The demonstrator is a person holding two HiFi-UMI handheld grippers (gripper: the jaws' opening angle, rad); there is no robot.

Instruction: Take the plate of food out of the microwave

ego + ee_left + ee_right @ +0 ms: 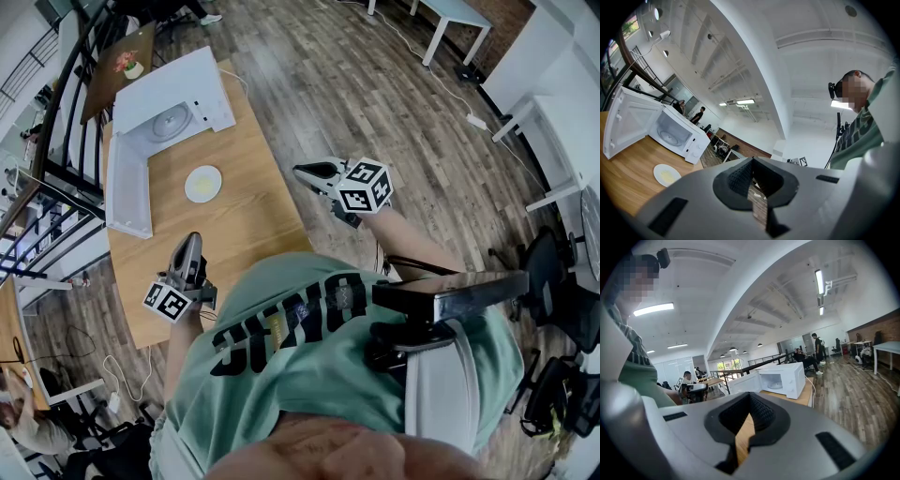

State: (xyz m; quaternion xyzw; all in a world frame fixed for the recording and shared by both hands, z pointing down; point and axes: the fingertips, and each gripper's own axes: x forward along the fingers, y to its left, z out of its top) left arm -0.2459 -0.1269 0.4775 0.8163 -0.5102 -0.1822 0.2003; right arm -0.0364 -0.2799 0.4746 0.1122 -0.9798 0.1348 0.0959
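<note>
left tongs (pixel 191 244), lower left: closed, empty | right tongs (pixel 305 172), centre: closed, empty | small round white plate of yellow food (pixel 203 184): on light wooden surface (pixel 248 220), centre left | white microwave (pixel 173 108), upper left: door open, no plate inside | removal looks done

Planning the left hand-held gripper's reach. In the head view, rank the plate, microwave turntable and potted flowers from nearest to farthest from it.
1. Plate, on the table just ahead of the left hand-held gripper.
2. Turntable, inside the open microwave.
3. Potted flowers, on the dark table beyond.
</note>
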